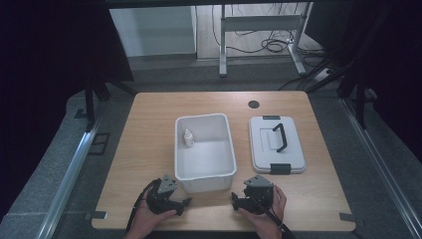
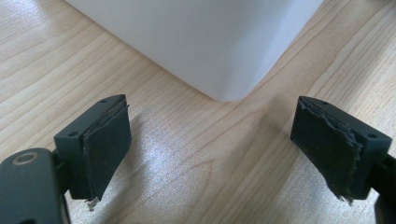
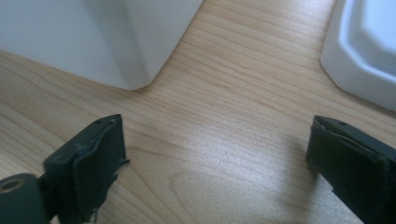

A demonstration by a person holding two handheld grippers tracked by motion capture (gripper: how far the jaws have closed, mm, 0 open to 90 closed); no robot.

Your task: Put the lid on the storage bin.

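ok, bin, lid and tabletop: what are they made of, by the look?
Bin: likely white plastic, smooth walls, rounded moulded corners, slight sheen. Lid: same-looking white plastic, with a black handle and dark latches, material unclear. Table: pale wood grain with soft glare in both gripper views; could be laminate or sealed wood.

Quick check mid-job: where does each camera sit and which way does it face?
High view: above the near edge, looking forward and down on the wooden table; both hands show.
Left gripper view: on the left tool, jaws open, facing the white plastic bin.
Right gripper view: on the right tool, jaws open, facing bin and white lid.
All share the bin.
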